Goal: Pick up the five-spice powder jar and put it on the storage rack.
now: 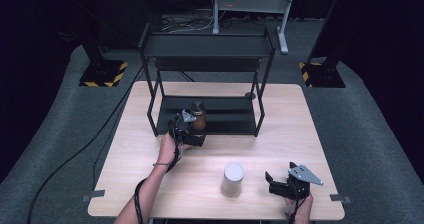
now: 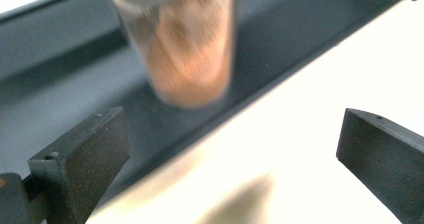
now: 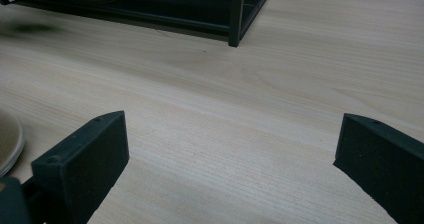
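Wood table mid-frame; black rack upper-centre (jar on btm shelf), pale cup lower-centre.

Lab: dark curtains, hazard-striped stand bases, floor cables.

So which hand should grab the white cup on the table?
Probably the right. The right gripper is open just beside the white cup, while the left gripper is farther off, at the brown jar on the black rack.
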A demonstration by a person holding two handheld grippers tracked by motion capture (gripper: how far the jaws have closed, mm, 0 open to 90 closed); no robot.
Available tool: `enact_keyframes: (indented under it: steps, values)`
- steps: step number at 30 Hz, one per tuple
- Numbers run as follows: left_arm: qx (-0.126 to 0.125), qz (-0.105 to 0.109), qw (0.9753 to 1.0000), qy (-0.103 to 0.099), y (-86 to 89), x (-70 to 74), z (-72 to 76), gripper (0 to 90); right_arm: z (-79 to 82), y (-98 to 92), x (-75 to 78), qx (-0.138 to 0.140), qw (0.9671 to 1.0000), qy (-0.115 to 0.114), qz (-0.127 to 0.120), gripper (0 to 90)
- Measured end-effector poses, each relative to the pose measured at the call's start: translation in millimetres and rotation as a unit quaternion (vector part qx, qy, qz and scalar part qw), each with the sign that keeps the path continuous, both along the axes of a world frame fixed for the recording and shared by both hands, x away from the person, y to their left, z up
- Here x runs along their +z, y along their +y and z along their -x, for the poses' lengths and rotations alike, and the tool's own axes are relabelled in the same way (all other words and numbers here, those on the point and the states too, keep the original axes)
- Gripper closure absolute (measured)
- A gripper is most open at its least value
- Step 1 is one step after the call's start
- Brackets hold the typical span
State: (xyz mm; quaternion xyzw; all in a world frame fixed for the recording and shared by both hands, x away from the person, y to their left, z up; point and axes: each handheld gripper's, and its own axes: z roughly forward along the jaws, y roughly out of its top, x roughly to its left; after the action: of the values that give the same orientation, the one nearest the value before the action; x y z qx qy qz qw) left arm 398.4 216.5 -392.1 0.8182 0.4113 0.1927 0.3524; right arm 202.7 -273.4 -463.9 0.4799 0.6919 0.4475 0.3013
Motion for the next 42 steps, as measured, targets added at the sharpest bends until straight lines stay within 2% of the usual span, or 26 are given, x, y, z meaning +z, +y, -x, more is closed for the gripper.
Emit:
enact_keyframes:
  steps: [4,9,13,19,24,26,33,42]
  values:
    - [-0.015,0.013,0.9997,0.012,13.3,-6.1,13.4,0.1,-0.2,0.8,0.4,-0.001,1.0000,0.001,0.002,0.0]
    - [-0.032,-0.002,0.9993,0.018,21.3,-12.4,30.3,0.1,-0.7,1.4,0.9,-0.001,1.0000,0.002,0.004,0.0]
    - [-0.038,-0.002,0.9989,0.027,31.5,-18.6,43.8,0.2,-1.1,1.6,1.3,0.000,1.0000,0.003,0.005,0.0]
    - [-0.035,-0.001,0.9990,0.028,45.7,-26.1,69.8,0.2,-1.3,1.7,1.6,0.000,1.0000,0.004,0.006,0.0]
    - [-0.029,-0.001,0.9988,0.039,58.0,-35.9,85.1,0.2,-1.8,2.7,2.0,-0.001,1.0000,0.005,0.008,0.0]
    - [-0.022,-0.007,0.9993,0.030,58.7,-38.2,92.5,0.4,-2.3,3.2,2.5,0.000,0.9999,0.007,0.010,0.0]
    - [-0.018,0.000,0.9996,0.022,62.9,-42.1,106.4,0.3,-2.6,3.1,2.8,0.000,0.9999,0.008,0.010,0.0]
    - [-0.010,0.003,0.9998,0.016,64.0,-44.2,113.1,0.3,-3.1,3.5,3.2,-0.004,0.9999,0.011,0.008,0.0]
